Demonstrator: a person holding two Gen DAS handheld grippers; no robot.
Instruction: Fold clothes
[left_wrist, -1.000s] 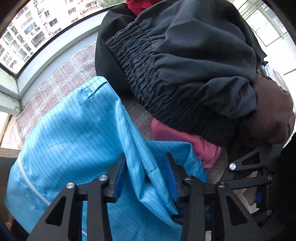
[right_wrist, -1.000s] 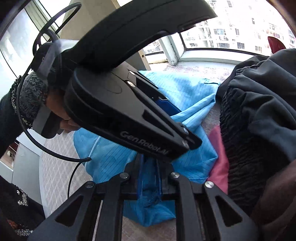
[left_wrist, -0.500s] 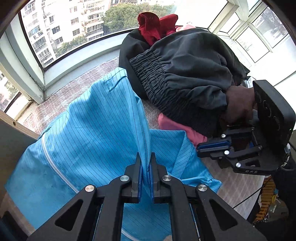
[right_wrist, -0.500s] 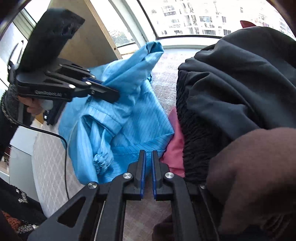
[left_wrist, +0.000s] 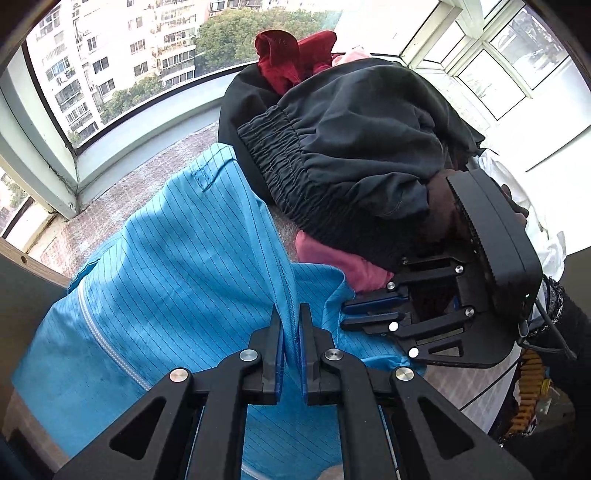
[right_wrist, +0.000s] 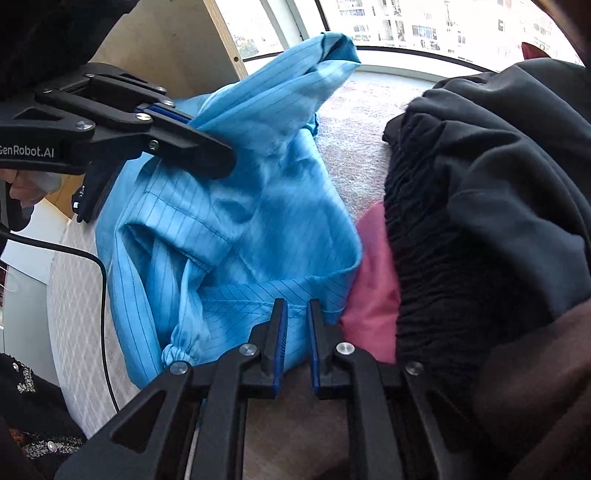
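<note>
1. The blue garment (left_wrist: 177, 280) lies on the carpeted sill (left_wrist: 155, 177) by the window, just beside and touching the pile of dark clothes (left_wrist: 354, 147). A pink piece (left_wrist: 332, 258) sits between the two.
2. The left gripper (left_wrist: 291, 328) is clamped on a raised ridge of blue fabric; cloth fills the narrow gap between its pads and is tented upward, as the right wrist view confirms (right_wrist: 207, 147).
3. The right gripper (right_wrist: 297, 325) has its jaws slightly apart at the near hem. The hem runs across the gap, but I cannot tell whether the pads actually pinch it. The left wrist view shows the fingers close together at the blue edge (left_wrist: 369, 312), no clearer.
4. Risk: if the right gripper lifts without a true bite, the hem slips out and the garment hangs from one point, bunching.
5. Risk: the hem lies against the pink piece and the black elastic waistband (right_wrist: 417, 258); a pull could snag either and topple the pile.
6. Risk: the left grasp holds a fold, not an edge; layers may stay doubled.
7. Orientation: a gathered cuff (right_wrist: 177, 350) lies near the camera on the right view's left side. The zip strip (left_wrist: 107, 347) runs from near to far, so I judge the long axis runs toward the window, the far end peaked up (right_wrist: 332, 48).
</note>
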